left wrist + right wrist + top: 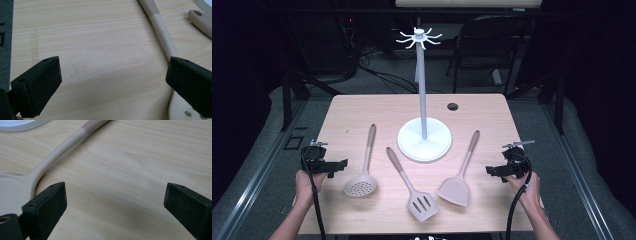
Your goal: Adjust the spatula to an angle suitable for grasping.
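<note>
left gripper [343, 164]: jaws wide apart, nothing between them, near the table's [362, 107] left edge
right gripper [488, 171]: jaws wide apart, nothing between them, near the right edge
skimmer [363, 176]: flat, just beside the left gripper
solid turner [459, 183]: flat, near the right gripper
slotted turner [414, 192]: between them
stand [424, 135]: upright, behind the utensils

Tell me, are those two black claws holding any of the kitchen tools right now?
No. The left gripper and the right gripper both stand open over bare table; the skimmer and spatula lie untouched.
</note>
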Motion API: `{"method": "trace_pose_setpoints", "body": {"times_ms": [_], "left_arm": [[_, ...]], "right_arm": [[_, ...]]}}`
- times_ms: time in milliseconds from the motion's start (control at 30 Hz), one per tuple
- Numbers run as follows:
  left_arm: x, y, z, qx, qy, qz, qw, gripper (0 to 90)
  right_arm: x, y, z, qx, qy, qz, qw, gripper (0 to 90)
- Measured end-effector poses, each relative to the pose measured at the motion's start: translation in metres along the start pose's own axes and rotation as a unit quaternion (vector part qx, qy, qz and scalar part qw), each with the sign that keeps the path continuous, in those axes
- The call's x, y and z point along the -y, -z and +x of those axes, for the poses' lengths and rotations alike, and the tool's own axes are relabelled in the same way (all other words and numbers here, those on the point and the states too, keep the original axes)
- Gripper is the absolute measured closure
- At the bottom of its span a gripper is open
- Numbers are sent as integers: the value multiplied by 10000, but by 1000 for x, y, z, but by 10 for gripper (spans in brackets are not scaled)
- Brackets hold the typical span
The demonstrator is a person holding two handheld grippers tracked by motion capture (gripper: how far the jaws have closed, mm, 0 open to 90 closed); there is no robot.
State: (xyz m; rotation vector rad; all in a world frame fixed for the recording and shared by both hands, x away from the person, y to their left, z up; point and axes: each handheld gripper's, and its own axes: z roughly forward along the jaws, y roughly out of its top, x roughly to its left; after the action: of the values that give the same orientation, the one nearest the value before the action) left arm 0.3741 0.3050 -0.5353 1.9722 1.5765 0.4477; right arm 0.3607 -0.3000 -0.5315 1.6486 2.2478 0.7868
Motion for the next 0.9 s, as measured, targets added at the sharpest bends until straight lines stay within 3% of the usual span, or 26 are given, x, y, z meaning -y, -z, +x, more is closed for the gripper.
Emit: {"method": "trace_pose_setpoints", "body": {"times_ms": [567,767,900], "left_arm": [[-1,-3,-1,-5,-40,50,10000,2],[-2,-2,-3,-11,-49,19,10000,2],[-2,-4,-3,-8,-53,43,10000,2]], "right_arm": [[-15,-5,30,-175,49,32,9998,101],[-28,-17,44,-188,26,66,9998,138],[-33,-26,53,-150,60,279,9995,158]]}}
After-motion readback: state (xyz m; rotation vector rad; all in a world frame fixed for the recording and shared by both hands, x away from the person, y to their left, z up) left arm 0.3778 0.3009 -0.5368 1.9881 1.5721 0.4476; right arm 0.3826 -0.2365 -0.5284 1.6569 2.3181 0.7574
